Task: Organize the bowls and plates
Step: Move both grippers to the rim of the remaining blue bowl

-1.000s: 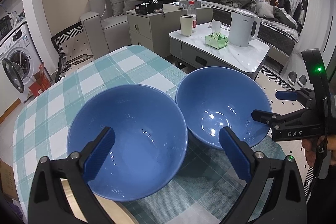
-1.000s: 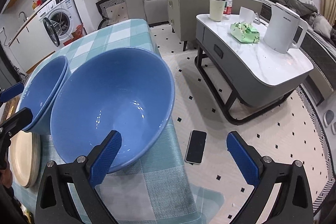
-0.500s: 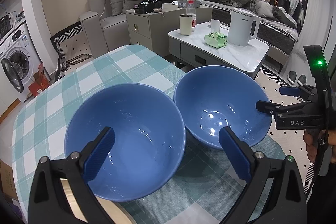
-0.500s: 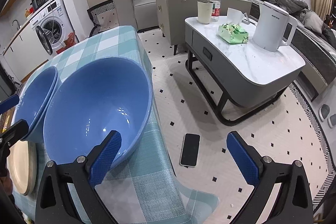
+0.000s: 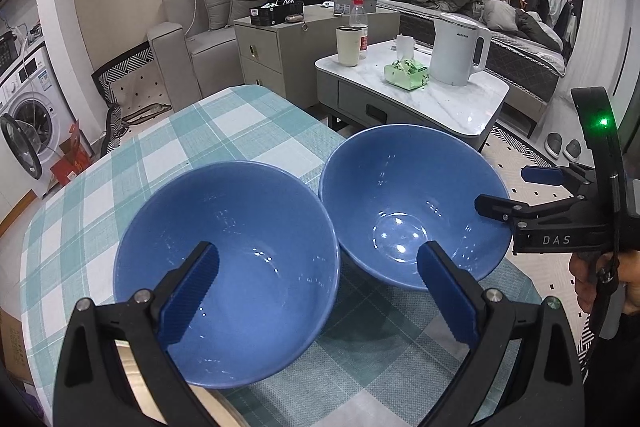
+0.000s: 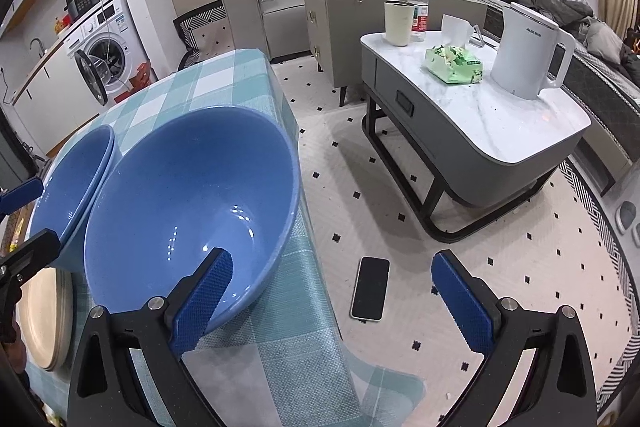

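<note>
Two blue bowls stand side by side on the checked tablecloth (image 5: pixel 168 155). In the left wrist view the left bowl (image 5: pixel 240 251) is near, the right bowl (image 5: pixel 404 195) beyond it. My left gripper (image 5: pixel 316 291) is open above the left bowl's near rim. My right gripper (image 6: pixel 332 295) is open just off the right bowl (image 6: pixel 192 199), which is near the table's edge; it also shows at the right of the left wrist view (image 5: pixel 532 195). A beige plate (image 6: pixel 40 319) lies at the near left, partly hidden. The left bowl (image 6: pixel 68 183) looks like two stacked.
A marble coffee table (image 6: pixel 500 119) with a white kettle (image 6: pixel 528 51), tissue pack and cup stands right of the table. A phone (image 6: pixel 370 287) lies on the floor below the table edge. A washing machine (image 6: pixel 104 51) and sofa are behind.
My right gripper has drawn back from the right bowl, which now looks smaller in its view. The bowls have not moved. My left gripper has barely shifted.
</note>
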Action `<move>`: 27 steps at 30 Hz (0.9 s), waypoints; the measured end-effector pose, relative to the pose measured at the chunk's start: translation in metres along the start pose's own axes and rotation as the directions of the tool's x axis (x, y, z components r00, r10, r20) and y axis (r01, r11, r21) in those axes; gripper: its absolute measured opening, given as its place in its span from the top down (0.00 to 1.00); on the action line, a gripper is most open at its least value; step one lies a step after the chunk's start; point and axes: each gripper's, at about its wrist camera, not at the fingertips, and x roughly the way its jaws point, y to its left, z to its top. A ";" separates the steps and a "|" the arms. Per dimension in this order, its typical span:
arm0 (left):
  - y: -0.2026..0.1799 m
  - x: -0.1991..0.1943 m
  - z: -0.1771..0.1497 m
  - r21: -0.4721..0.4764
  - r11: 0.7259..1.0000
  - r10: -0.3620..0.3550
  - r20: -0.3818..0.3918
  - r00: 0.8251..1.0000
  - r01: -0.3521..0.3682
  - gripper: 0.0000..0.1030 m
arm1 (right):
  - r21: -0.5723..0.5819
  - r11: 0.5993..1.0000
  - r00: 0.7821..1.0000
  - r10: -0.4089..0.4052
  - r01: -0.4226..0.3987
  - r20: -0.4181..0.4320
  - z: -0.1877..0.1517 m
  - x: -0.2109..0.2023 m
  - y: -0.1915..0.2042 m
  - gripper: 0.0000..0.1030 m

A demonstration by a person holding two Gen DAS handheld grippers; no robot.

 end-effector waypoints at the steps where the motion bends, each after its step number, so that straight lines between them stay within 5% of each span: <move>1: -0.001 0.000 0.000 0.003 1.000 0.000 -0.001 1.000 0.000 0.03 | 0.002 1.000 1.000 -0.003 0.003 0.000 0.000 0.000 -0.001 0.01; 27: -0.033 0.033 0.034 0.119 0.991 -0.054 -0.021 0.998 0.056 0.03 | -0.015 0.998 0.997 0.052 -0.053 -0.060 -0.007 0.015 -0.005 0.08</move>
